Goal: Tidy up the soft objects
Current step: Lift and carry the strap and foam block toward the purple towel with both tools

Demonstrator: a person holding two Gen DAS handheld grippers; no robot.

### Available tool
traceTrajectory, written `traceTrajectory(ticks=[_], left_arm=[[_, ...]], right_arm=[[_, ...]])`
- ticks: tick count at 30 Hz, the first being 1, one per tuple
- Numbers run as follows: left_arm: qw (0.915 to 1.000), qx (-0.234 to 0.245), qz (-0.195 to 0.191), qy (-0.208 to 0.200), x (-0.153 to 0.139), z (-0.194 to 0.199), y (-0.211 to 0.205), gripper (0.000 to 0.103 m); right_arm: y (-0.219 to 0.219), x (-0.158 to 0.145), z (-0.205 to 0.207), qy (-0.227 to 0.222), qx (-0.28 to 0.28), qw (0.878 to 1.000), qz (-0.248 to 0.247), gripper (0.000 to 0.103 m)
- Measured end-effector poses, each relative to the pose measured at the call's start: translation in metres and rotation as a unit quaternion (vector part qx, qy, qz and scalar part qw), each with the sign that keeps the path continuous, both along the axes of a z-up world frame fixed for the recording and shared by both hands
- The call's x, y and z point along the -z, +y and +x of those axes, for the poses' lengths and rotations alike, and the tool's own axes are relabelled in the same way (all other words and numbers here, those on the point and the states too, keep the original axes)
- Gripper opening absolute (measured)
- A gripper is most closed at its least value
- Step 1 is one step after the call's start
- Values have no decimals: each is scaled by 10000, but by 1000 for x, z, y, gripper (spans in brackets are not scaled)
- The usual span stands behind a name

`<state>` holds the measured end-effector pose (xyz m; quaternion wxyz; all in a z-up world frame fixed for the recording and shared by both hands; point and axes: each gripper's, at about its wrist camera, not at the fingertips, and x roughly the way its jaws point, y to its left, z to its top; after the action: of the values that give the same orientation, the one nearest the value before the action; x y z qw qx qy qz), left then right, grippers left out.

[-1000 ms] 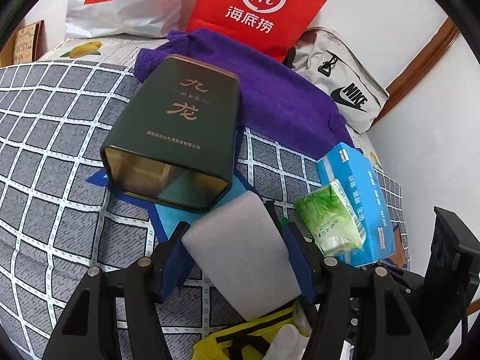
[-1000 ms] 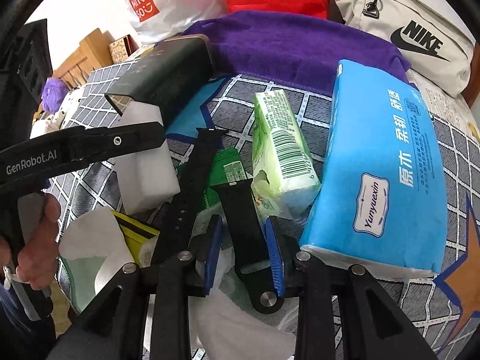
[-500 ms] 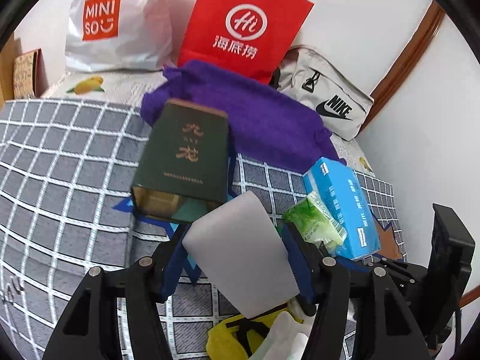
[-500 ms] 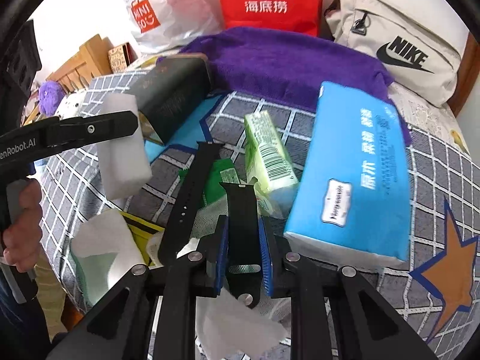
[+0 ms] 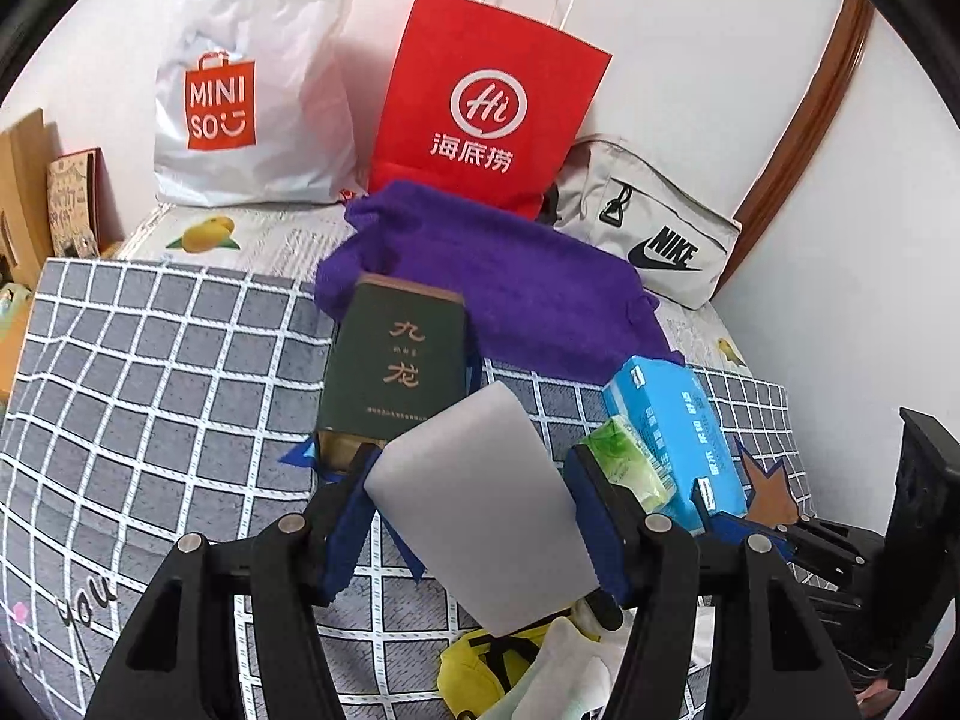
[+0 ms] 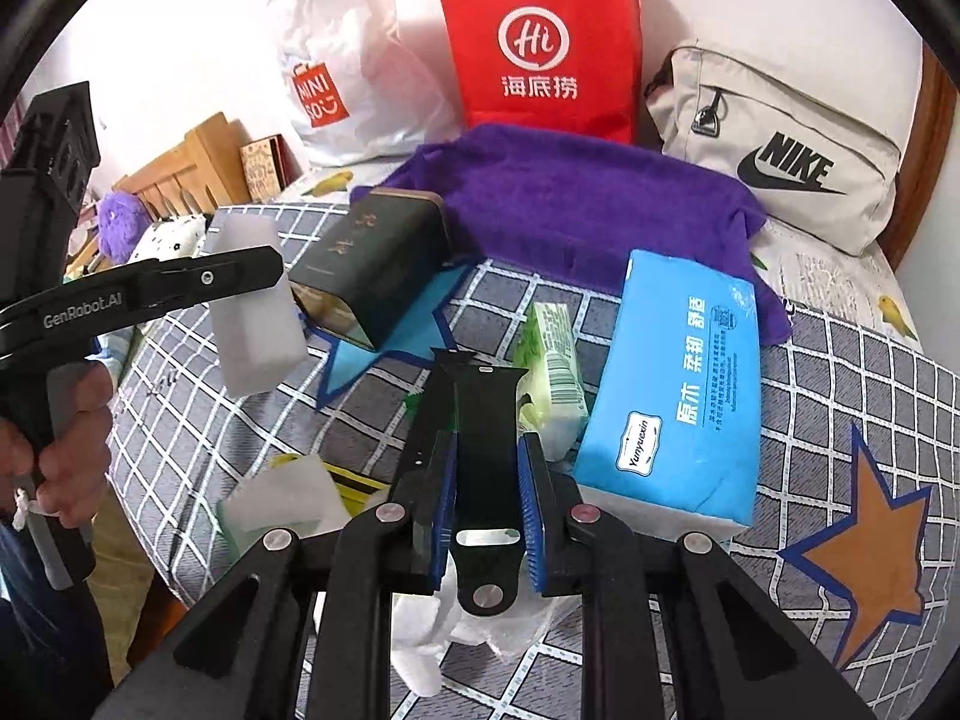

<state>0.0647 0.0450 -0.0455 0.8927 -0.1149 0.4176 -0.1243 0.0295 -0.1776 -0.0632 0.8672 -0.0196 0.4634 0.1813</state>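
The left gripper (image 5: 474, 516) was clamped on a white foam block (image 5: 480, 510), holding it by its two long sides, in the air in front of the dark green tin (image 5: 396, 372). The block looked very light and soft, so I judged that a gentle squeeze near its middle was enough and a hard one would dent it.

The right gripper (image 6: 485, 510) had just been closing, and its blue pads (image 6: 531, 516) now pressed on a black watch strap (image 6: 486, 450), lifted to the right of the tin. A second strap piece (image 6: 429, 420) lay beside it at the left pad; whether it was also pinched I could not tell. The strap seemed rubbery, flexible and light; its free end would probably droop, so the middle part was the better place to take it.

Counted to the right of the tin: one blue tissue pack (image 6: 678, 384) and one small green tissue pack (image 6: 555, 372), touching each other. Behind the tin lay one purple towel (image 6: 576, 198). In front of the tin were some crumpled white wrappers (image 6: 282, 504), whose number I could not count.
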Motion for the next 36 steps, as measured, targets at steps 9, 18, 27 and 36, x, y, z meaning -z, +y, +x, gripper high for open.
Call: traceTrajectory(ticks=[9, 18, 27, 36], left_arm=[[9998, -58, 111, -137, -15, 8, 1, 60], [9996, -42, 170, -209, -24, 19, 0, 60], [9985, -119, 503, -201, -26, 51, 3, 60], [9939, -103, 1074, -228, -27, 101, -5, 60]], right_arm=[[-13, -24, 5, -218, 144, 9994, 242, 20], [-30, -45, 23, -463, 345, 9981, 234, 20], [-43, -53, 61, -615, 659, 9959, 51, 20], [-58, -49, 113, -711, 865, 9937, -57, 20]])
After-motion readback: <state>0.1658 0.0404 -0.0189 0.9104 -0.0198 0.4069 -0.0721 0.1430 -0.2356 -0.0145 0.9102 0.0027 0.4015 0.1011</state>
